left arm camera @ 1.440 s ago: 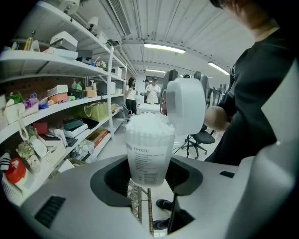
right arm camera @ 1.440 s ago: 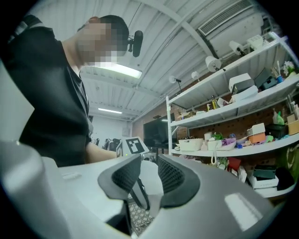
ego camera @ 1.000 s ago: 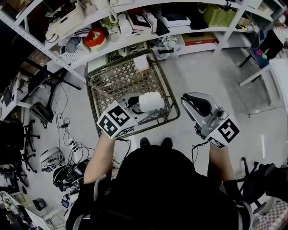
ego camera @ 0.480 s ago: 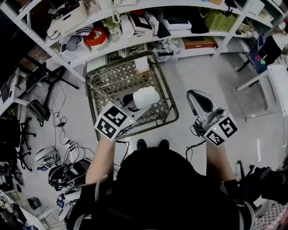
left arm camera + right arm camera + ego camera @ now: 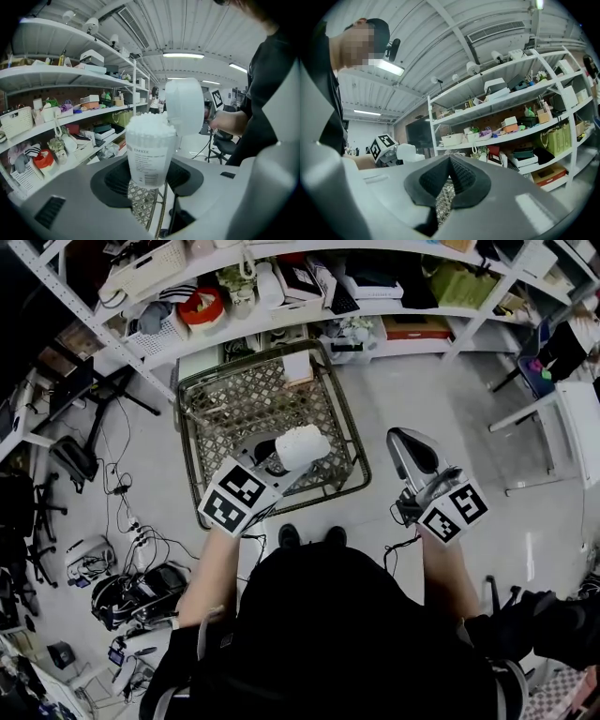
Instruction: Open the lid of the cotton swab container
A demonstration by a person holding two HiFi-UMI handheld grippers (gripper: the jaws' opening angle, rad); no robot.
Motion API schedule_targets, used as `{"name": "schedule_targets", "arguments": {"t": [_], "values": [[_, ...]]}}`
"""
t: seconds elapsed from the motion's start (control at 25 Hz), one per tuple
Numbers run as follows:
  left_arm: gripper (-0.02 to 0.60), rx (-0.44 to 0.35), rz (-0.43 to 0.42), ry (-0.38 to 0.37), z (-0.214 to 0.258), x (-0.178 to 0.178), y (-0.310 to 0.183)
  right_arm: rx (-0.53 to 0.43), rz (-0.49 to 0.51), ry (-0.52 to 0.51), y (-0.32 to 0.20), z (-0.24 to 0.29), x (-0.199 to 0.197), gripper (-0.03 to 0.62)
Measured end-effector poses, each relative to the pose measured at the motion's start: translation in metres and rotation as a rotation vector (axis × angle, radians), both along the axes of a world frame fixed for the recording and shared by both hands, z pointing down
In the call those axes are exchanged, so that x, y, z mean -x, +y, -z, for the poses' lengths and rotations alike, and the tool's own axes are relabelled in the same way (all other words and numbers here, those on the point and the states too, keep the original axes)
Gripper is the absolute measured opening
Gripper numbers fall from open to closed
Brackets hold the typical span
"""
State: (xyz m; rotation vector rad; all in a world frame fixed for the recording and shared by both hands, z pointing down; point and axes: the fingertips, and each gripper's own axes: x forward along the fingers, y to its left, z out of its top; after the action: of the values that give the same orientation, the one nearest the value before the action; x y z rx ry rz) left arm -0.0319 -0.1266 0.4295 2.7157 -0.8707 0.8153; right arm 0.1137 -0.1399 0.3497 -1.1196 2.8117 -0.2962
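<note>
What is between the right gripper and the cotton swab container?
In the head view, only the right side of the wire basket and a strip of floor separate the right gripper from the cotton swab container.

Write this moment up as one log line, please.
left gripper: shut on cotton swab container | lid: flipped open | right gripper: shut, empty

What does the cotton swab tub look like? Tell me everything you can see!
The cotton swab tub is a round, see-through plastic cup with a small printed label, packed to the top with white cotton swabs. Its white lid is flipped open and stands up at one side of the rim. The tub is upright, gripped low down between the jaws of the left gripper, above a wire cart.
</note>
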Motion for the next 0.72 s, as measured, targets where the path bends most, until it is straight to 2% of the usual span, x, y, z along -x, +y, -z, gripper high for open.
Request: {"name": "schedule_targets", "arguments": {"t": [0.72], "values": [[0.204, 0.014, 0.003, 0.013, 0.0001, 0.0067, 0.0074, -0.013, -0.017, 0.025, 0.0031, 0.0031, 0.0037, 0.008]]}}
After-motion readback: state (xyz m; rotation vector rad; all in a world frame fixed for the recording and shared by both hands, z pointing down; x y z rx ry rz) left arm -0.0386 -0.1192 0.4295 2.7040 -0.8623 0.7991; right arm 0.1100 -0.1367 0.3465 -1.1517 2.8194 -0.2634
